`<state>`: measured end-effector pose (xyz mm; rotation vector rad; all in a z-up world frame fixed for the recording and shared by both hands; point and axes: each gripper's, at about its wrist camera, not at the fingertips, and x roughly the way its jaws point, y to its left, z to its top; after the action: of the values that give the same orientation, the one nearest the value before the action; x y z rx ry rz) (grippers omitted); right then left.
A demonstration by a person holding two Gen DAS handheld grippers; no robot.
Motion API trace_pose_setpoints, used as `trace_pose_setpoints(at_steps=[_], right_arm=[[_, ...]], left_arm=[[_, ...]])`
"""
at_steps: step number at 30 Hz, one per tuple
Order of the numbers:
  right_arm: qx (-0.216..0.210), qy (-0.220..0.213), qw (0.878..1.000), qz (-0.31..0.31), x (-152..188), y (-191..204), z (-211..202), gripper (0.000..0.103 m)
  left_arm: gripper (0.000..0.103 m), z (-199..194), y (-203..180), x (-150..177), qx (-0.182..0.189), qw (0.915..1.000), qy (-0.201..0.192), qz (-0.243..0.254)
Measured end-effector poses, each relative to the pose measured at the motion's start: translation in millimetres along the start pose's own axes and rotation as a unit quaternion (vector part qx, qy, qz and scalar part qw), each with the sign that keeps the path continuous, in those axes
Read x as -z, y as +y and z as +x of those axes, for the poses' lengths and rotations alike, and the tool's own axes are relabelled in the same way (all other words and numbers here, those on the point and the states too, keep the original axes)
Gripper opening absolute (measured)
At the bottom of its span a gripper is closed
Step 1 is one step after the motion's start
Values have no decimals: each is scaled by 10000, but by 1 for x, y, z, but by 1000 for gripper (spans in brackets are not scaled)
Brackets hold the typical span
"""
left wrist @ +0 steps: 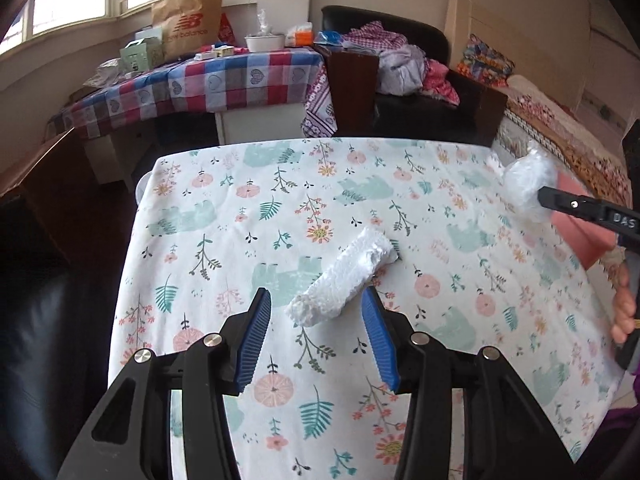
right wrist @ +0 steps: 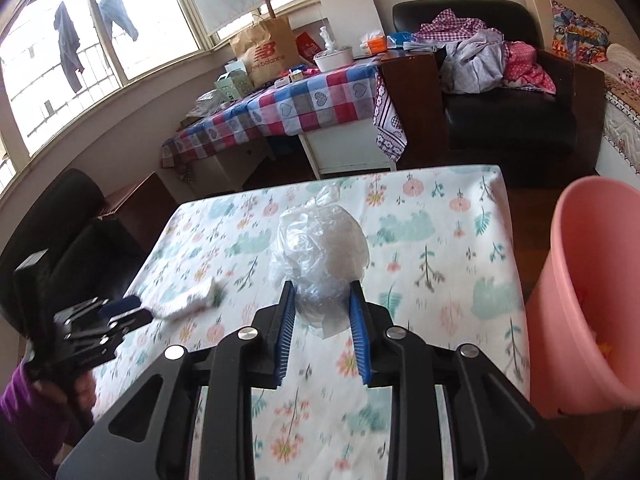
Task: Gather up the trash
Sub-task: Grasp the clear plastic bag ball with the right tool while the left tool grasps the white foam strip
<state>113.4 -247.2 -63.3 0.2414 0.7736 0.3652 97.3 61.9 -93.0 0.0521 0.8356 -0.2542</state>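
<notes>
A crumpled white tissue roll (left wrist: 346, 276) lies on the floral tablecloth (left wrist: 240, 208). My left gripper (left wrist: 316, 300) stands open over its near end, blue pads on either side and apart from it. In the right wrist view the same tissue (right wrist: 188, 300) lies just in front of the left gripper (right wrist: 128, 310). My right gripper (right wrist: 322, 292) is shut on a crumpled clear plastic bag (right wrist: 320, 248), held above the table. The bag (left wrist: 528, 184) and the right gripper's finger (left wrist: 580, 208) also show at the left view's right edge. A pink bin (right wrist: 588, 292) stands to the table's right.
Beyond the table stand a checked-cloth side table (left wrist: 200, 80) with a brown paper bag (left wrist: 188, 24) and clutter, and a black armchair (right wrist: 512, 112) piled with clothes. A bed (left wrist: 560, 128) lies far right. A hand (left wrist: 624, 312) holds the right gripper's handle.
</notes>
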Motion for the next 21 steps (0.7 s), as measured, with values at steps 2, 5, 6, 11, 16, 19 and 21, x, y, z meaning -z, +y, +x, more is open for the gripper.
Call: trace_pose_setpoints(at_steps=[2, 5, 6, 11, 16, 19, 21], right_arm=[[-23, 41, 10000, 35, 6, 1, -5, 27], [-17, 78, 9999, 63, 12, 1, -10, 27], [-19, 87, 9999, 65, 14, 1, -12, 27], [-26, 115, 9999, 84, 18, 1, -17, 27], [-81, 99, 9999, 27, 21, 6, -23, 27], [-107, 80, 9999, 22, 23, 8, -26, 27], [-109, 71, 9999, 16, 24, 8, -29, 27]], left_arm=[[47, 9, 1, 0, -50, 9998, 120, 120], [47, 21, 4, 1, 42, 9994, 281, 217], [47, 22, 3, 2, 57, 9993, 297, 239], [46, 20, 1, -1, 108, 9994, 198, 268], [43, 17, -3, 0, 102, 9992, 193, 329], [43, 20, -5, 0, 52, 9990, 263, 366], [43, 22, -6, 0, 24, 9988, 295, 380]])
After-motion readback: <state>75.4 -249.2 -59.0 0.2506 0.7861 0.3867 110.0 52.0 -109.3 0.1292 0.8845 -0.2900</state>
